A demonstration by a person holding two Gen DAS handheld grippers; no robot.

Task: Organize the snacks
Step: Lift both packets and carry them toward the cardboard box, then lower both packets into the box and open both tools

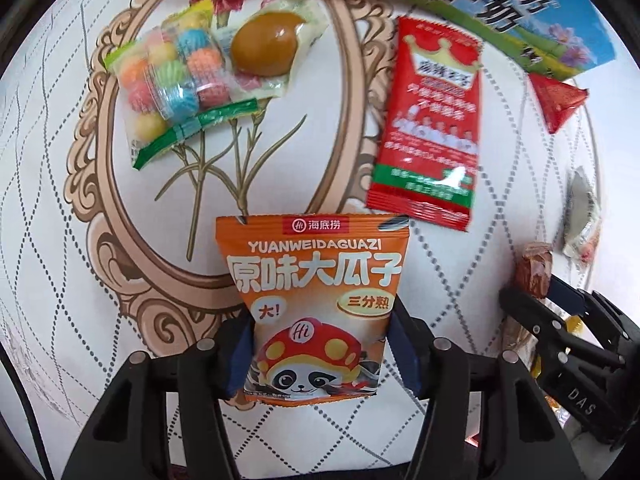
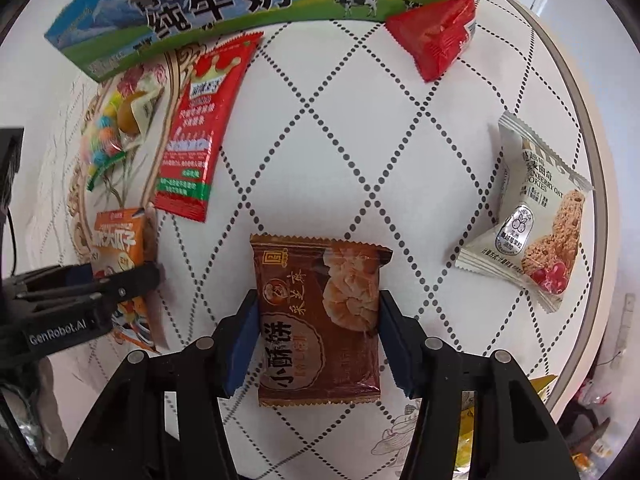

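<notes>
- An orange packet of sunflower seeds (image 1: 316,304) is clamped between the blue pads of the left hand-held gripper (image 1: 320,344), which is pointed steeply down at the bench (image 1: 500,208); the packet's lower half sits between the pads and its top edge sticks out beyond them.
- A brown pastry packet (image 2: 320,320) is gripped at both side edges by the right hand-held gripper (image 2: 318,340), pointed straight down over the white cloth with dotted diamonds (image 2: 340,152).
- The two grippers are seen side by side, each appearing at the edge of the other's view with its packet.
- Beyond the orange packet, a long red snack packet (image 1: 430,124) lies flat, overlapping the edge of an oval frame with flowers (image 1: 360,80) printed on the cloth.
- Inside that oval, a clear bag of coloured candies (image 1: 172,76) lies touching a clear pack holding a brown egg (image 1: 266,46).
- To the right of the pastry, well apart, a white oat cookie packet (image 2: 532,216) rests near the bench's rounded rim.
- Farthest off, a blue and green milk carton (image 2: 224,0) lies on its side, with a small red triangular packet (image 2: 438,38) just beside its end.
</notes>
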